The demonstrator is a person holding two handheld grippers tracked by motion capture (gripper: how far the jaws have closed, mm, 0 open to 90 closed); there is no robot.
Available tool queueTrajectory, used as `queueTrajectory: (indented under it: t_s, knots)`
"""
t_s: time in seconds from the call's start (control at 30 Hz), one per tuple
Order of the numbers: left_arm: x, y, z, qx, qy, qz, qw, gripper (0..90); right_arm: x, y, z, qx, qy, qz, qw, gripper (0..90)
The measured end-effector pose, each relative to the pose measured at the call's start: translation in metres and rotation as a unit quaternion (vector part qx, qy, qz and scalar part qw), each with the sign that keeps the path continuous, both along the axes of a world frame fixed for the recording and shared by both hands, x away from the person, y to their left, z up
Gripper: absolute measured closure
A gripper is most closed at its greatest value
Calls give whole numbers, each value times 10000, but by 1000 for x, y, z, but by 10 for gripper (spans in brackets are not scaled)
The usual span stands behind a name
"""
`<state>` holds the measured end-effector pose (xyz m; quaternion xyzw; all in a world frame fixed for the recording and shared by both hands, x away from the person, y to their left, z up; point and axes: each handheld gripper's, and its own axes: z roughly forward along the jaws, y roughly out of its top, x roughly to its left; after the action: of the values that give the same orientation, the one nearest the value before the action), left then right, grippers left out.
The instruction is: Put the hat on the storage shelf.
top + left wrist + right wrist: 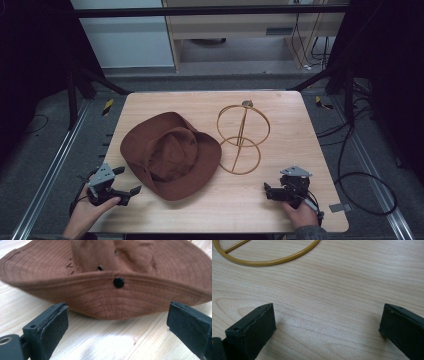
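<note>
Left tongs (pixel 131 182) near the counter's (pixel 280 197) front-left corner, jaws spread wide, nothing held. In the left gripper view they point straight at the near brim of the brown hat (pixel 110 297), close but not touching. Hat (pixel 170 152) lies left of centre, crown up, brim drooping flat onto the wood. Just to its right stands the gold wire stand (pixel 241 137), base ring nearly meeting the brim. Right tongs (pixel 268 191) near the front-right corner, equally wide, empty, over bare wood with the base ring (pixel 265 261) ahead.

Judgement: I should slide the lower left jaw under the brim edge, pinch one fabric layer only, and bring my right tongs to the opposite brim so the hat lifts level.
</note>
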<state>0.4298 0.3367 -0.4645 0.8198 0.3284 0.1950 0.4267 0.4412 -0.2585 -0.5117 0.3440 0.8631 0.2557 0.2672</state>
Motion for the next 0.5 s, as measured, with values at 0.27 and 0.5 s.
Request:
queueTrajectory:
  t_s: [0.27,0.5]
  knots:
    - [9,-24,27,155,40,-325,9993,34,0,0,0,1,-1,-1,10000,4]
    - [39,-51,61,614,57,-423,9972,39,0,0,0,3,0,-2,10000,4]
